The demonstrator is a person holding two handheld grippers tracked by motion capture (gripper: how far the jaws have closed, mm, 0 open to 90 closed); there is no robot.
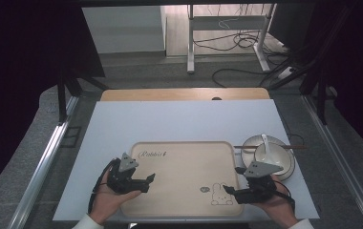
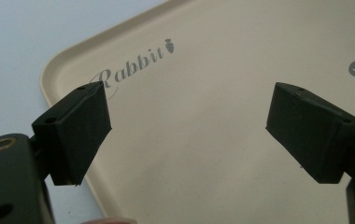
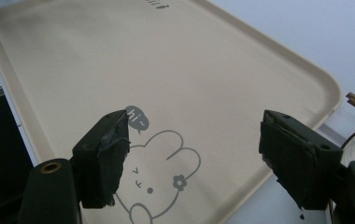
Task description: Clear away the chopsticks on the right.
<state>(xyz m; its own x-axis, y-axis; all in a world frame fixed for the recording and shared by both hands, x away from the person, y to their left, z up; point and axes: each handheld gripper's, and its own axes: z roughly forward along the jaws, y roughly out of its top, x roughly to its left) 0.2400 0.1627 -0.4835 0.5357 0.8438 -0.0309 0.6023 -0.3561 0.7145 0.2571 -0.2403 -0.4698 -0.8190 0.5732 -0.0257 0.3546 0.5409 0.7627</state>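
A beige tray [image 1: 184, 148] with "Rabbit" lettering and a rabbit drawing lies on the white table mat, with nothing on it. My left gripper [image 1: 147, 183] hovers over the tray's near left part, jaws open and nothing between them; its own view looks across the tray [image 2: 203, 140] toward the lettering. My right gripper [image 1: 230, 192] is over the tray's near right corner, jaws wide open above the rabbit drawing [image 3: 159, 186], holding nothing. A white bowl [image 1: 284, 157] with a white spoon [image 1: 264, 147] in it sits just right of the tray, with brown chopsticks [image 1: 298, 147] across its far rim.
The white mat [image 1: 179, 119] covers a wooden table [image 1: 184, 94]. Metal rails run along both sides. Cables and a stand's legs lie on the floor beyond the table's far edge.
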